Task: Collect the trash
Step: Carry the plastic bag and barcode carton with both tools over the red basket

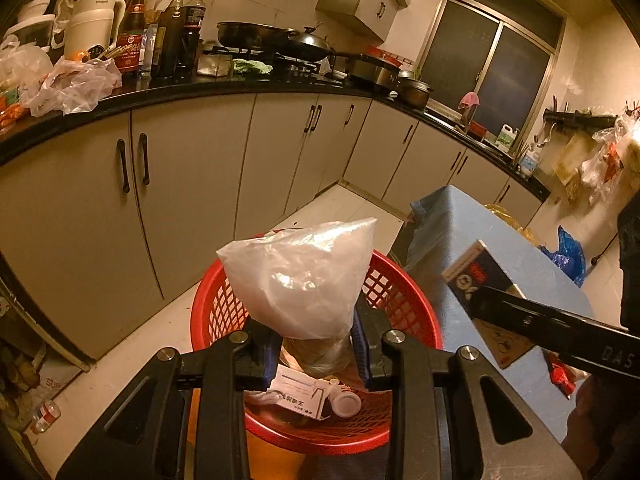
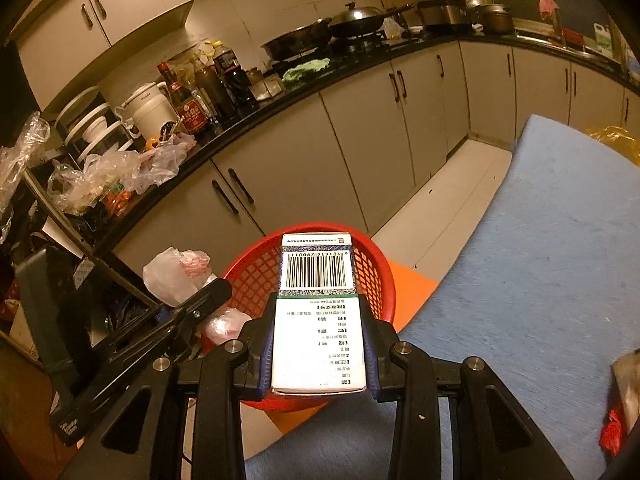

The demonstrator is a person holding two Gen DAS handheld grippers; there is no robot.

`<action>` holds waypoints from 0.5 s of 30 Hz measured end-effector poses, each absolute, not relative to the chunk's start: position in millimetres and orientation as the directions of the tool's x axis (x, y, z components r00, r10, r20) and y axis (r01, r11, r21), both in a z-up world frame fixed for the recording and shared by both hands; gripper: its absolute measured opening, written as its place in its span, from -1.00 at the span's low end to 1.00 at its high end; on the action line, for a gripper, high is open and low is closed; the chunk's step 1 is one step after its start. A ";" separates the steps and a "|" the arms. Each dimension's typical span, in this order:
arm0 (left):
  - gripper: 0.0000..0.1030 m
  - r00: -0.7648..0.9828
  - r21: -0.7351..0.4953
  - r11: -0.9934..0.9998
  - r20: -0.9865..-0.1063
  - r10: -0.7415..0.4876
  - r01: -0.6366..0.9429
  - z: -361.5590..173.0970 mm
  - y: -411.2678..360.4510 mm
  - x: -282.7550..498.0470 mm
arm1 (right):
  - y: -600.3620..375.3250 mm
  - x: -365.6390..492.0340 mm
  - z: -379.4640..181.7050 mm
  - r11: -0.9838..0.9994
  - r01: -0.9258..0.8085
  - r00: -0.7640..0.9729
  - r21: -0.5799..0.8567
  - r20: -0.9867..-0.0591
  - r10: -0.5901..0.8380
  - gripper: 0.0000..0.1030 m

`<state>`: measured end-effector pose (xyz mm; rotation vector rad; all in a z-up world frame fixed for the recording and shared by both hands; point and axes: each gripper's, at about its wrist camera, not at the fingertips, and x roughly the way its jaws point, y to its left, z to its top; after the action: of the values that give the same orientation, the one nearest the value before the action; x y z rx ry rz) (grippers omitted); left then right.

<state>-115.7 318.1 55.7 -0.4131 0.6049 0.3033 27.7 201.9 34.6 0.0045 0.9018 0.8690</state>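
Kitchen floor: our left gripper [image 1: 316, 344] clamps a plastic bag [image 1: 300, 276], our right gripper [image 2: 319, 344] a carton [image 2: 318, 312], both directly above the red basket [image 1: 404, 300].

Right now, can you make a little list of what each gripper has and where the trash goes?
left gripper: shut on a plastic bag
right gripper: shut on a barcode box
bin: red basket on the floor, under both grippers
already inside: small white box, white bottle
beside the bin: blue table

Left gripper [image 1: 316, 344] tipped down, jaws squeezing something. Right gripper [image 2: 319, 344] tipped down, jaws squeezing too.
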 end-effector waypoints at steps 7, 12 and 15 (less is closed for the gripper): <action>-0.45 0.775 -0.278 0.877 -0.613 0.153 -0.393 51.7 322.3 -114.7 | 218.1 34.3 26.9 0.673 -0.653 0.300 0.346 -0.698 0.650 -0.26; -0.45 0.772 -0.275 0.877 -0.618 0.152 -0.393 50.7 322.5 -113.4 | 225.1 38.1 23.7 0.674 -0.650 0.294 0.351 -0.702 0.649 -0.26; -0.45 0.773 -0.273 0.880 -0.617 0.150 -0.389 51.0 323.3 -113.3 | 227.2 40.0 21.7 0.676 -0.648 0.292 0.351 -0.705 0.646 -0.25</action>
<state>-113.3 323.3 51.0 -0.4043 0.6242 0.3010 40.0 227.2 21.7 -0.0017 0.9383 0.8621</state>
